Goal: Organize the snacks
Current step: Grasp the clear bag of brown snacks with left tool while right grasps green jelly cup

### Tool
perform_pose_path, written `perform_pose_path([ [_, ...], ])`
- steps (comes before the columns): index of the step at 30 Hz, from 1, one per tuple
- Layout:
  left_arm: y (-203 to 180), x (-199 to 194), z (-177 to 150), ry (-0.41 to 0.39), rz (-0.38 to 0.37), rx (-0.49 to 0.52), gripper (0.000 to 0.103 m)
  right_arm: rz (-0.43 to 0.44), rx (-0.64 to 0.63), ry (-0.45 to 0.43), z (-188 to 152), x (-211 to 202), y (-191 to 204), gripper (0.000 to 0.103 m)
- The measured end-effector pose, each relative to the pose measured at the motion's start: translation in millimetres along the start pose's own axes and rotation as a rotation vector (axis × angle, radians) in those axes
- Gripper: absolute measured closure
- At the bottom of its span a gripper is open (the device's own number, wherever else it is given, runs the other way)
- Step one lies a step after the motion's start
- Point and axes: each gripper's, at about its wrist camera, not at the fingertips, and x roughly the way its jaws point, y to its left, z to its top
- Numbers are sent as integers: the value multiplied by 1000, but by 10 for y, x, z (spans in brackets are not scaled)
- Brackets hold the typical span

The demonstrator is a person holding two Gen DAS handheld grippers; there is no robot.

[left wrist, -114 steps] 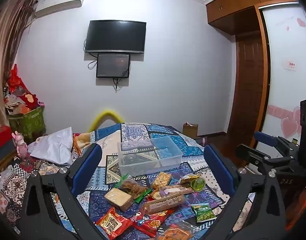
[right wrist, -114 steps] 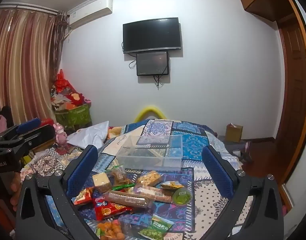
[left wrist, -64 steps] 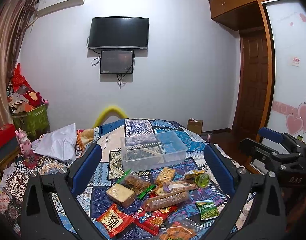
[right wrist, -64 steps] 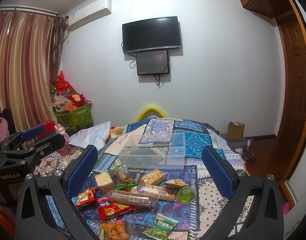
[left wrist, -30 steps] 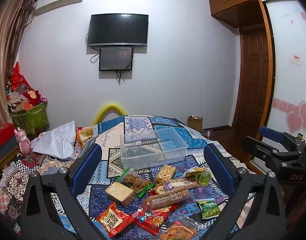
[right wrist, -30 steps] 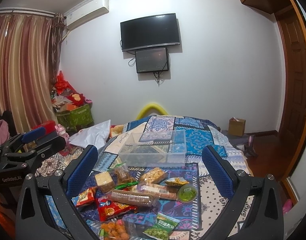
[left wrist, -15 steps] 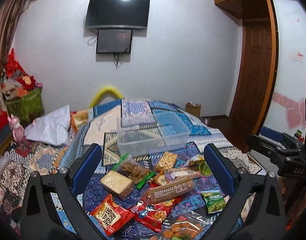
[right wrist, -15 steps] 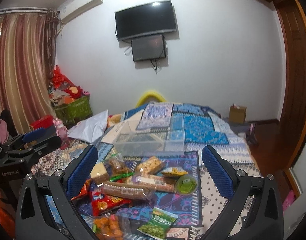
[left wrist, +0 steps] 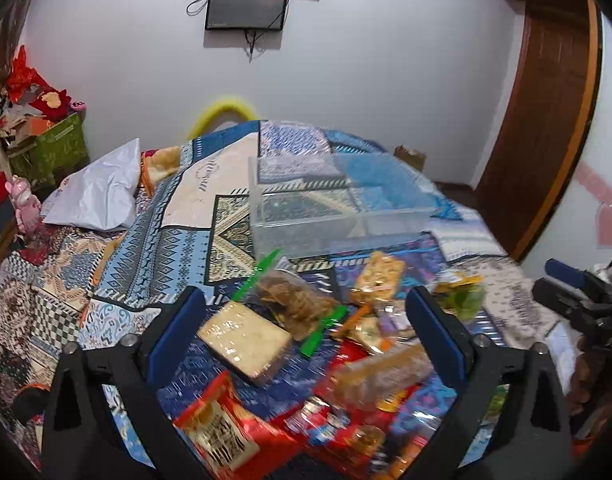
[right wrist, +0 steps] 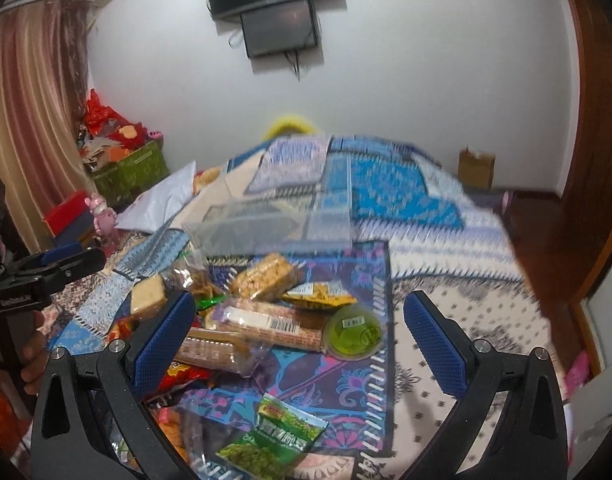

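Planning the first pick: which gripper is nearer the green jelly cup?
Right. The jelly cup lies between the open right gripper's fingers; it sits beyond the left gripper's right finger.

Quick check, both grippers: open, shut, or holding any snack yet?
Left gripper: open, holding nothing, above the snack pile.
Right gripper: open, holding nothing, above the snacks.

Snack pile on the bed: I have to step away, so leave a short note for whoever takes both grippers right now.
Left gripper: open, empty, above the pile.
Right gripper: open, empty, over the green jelly cup.
Clear plastic bin: beyond the pile, nothing visible inside.
Done: nothing binned yet.
Left: every snack, including the beige wrapped block, green pea packet and barcode biscuit pack.
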Motion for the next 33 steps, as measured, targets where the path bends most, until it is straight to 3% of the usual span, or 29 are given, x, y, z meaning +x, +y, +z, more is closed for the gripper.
perform_pose_path([
  [5,63,411,39,91,-48,-24,18,-24,8,54,-1,281,-122,0],
  [8,90,631,67,145,-74,-50,20,15,8,97,-7,442,-173,1],
  [10,103,781,79,183,-85,-62,21,33,10,116,0,537,-199,3],
  [12,115,884,70,213,-77,-64,23,47,2,142,11,636,-215,13],
  [16,162,1093,53,265,-66,-81,33,76,-15,183,46,794,-238,21],
  [20,175,1221,48,284,-56,-87,34,107,-47,203,81,879,-214,21],
  [26,74,1429,86,341,-102,-93,34,139,-83,237,137,963,-158,21],
  [33,41,1509,83,377,-25,-70,34,144,-97,289,126,1100,-117,21],
])
